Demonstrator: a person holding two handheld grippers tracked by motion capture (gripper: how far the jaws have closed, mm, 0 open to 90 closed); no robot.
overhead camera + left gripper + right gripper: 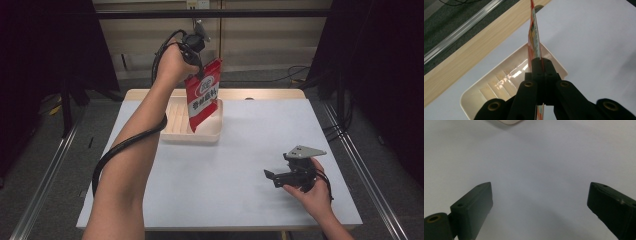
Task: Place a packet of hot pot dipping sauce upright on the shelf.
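A: High view: where is the packet?

B: Pinched by its top edge in my left gripper, jaws clamped on it. It hangs toward six o'clock from my fingers, over the tray.

A: And your right gripper?

B: At four o'clock from the tray, low over the table, jaws spread wide with nothing between them.

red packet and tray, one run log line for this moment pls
left gripper: shut on red packet, hanging above tray | right gripper: open, holding nothing, low over table
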